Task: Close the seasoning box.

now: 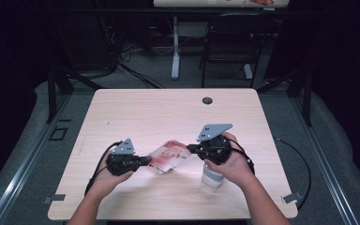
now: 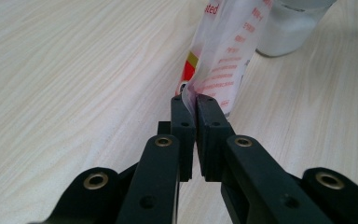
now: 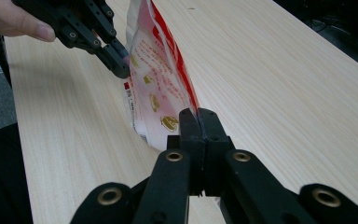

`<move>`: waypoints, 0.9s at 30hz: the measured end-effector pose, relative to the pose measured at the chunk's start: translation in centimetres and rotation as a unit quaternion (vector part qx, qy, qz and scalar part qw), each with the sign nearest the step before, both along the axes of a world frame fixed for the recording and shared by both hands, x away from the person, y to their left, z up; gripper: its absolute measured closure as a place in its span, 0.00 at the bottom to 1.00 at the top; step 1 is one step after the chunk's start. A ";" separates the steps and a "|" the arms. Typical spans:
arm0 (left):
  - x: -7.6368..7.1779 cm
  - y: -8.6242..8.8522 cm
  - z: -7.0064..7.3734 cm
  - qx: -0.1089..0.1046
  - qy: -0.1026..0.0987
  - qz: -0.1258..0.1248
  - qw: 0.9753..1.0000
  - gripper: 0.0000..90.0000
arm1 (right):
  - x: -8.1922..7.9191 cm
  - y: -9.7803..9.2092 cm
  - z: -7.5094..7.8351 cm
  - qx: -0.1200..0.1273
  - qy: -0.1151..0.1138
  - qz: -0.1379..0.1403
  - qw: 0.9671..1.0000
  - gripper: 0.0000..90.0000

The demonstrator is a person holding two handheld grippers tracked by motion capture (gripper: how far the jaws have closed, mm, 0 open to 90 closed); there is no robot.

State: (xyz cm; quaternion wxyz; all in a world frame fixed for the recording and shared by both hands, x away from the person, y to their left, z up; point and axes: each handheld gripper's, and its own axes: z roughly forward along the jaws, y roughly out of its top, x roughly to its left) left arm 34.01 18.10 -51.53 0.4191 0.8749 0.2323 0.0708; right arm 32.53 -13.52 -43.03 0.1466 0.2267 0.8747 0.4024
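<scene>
Packet [image 1: 168, 157], thin glossy red-white plastic, pinched at opposite edges by left gripper [image 1: 146, 161] and right gripper [image 1: 190, 148], jaws closed; translucent white jar [image 1: 212, 177] beside.

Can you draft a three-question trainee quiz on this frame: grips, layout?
1. True or false: both the left gripper and the right gripper are shut on the red-and-white printed plastic pouch.
2. What stands on the light wooden table under the person's right hand? A) white plastic jar B) blue metal can C) green glass bottle
3. Fill in: the pouch is held ___ the two grippers.

Key: 1 true; 2 A, the white plastic jar; 3 between.
</scene>
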 end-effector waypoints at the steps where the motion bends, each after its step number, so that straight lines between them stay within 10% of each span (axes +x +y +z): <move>1: 0.0 0.0 0.0 0.000 0.000 0.000 1.000 0.96 | 0.0 0.0 0.0 0.001 0.000 0.000 1.000 1.00; 27: -0.5 0.3 -0.7 -0.003 0.002 -0.006 1.000 0.96 | -0.3 0.5 0.2 0.022 -0.012 -0.001 1.000 0.85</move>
